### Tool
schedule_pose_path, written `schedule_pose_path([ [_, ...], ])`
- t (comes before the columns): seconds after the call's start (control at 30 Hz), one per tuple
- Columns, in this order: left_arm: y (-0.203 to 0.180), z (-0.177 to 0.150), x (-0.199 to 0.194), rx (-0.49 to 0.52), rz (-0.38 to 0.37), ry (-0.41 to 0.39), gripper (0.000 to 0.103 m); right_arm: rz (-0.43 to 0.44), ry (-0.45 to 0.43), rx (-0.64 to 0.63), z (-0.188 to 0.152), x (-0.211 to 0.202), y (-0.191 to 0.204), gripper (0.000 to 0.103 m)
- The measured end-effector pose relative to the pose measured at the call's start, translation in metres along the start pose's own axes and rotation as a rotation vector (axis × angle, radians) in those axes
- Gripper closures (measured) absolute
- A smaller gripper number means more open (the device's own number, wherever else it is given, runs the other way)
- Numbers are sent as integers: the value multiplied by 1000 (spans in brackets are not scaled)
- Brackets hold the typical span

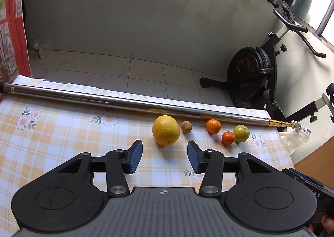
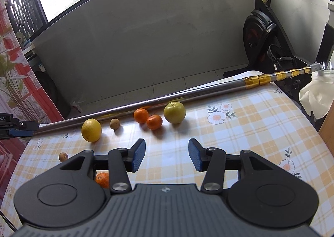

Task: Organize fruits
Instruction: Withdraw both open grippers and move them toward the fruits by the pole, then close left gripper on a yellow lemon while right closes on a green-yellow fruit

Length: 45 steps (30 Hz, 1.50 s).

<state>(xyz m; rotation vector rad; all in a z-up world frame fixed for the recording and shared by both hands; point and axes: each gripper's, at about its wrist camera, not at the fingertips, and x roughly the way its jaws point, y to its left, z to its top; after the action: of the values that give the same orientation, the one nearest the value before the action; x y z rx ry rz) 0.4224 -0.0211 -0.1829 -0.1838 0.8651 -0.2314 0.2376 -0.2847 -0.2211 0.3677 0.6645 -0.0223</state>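
A row of fruit lies along a metal pole on the checked tablecloth. In the left wrist view: a big yellow citrus (image 1: 166, 130), a small brown fruit (image 1: 186, 126), two mandarins (image 1: 213, 126) (image 1: 228, 138) and a green apple (image 1: 241, 133). My left gripper (image 1: 165, 154) is open, empty, just short of the yellow citrus. In the right wrist view the same row shows: yellow citrus (image 2: 91, 130), brown fruit (image 2: 114, 123), mandarins (image 2: 141, 115) (image 2: 154, 122), green apple (image 2: 174, 112). My right gripper (image 2: 167, 152) is open and empty, back from the mandarins. Another brown fruit (image 2: 63, 156) and a mandarin (image 2: 102, 179) lie by its left finger.
The metal pole (image 1: 129, 102) with gold rings at its tip (image 2: 269, 78) lies across the far side of the table. An exercise bike (image 1: 250, 72) stands on the floor beyond the table's right end. A white plastic bag (image 2: 315, 99) hangs at the right edge.
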Motion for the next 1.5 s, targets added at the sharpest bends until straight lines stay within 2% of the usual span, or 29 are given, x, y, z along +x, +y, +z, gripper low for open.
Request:
schedule_pose_path([
  [0.07, -3, 7, 14, -40, 1, 5, 48, 8, 7, 13, 1, 6, -4, 54],
  [0.17, -5, 17, 38, -115, -11, 27, 47, 11, 16, 25, 3, 16, -11, 54],
  [0.33, -4, 28, 77, -162, 0, 62, 47, 9, 35, 38, 8, 32, -22, 54],
  [0.53, -6, 32, 117, -136, 44, 107, 47, 6, 55, 55, 12, 48, -34, 54],
  [0.8, -12, 30, 151, -46, 88, 116, 47, 2, 85, 70, 10, 64, -45, 54],
  [0.97, -17, 25, 163, 24, 110, 104, 46, 1, 99, 72, 11, 73, -46, 54],
  [1.2, -13, 21, 167, 36, 88, 107, 45, 10, 105, 57, 11, 84, -42, 54],
  [1.5, -15, 5, 137, 134, 57, 76, 46, 14, 50, 14, 25, 105, -36, 54],
])
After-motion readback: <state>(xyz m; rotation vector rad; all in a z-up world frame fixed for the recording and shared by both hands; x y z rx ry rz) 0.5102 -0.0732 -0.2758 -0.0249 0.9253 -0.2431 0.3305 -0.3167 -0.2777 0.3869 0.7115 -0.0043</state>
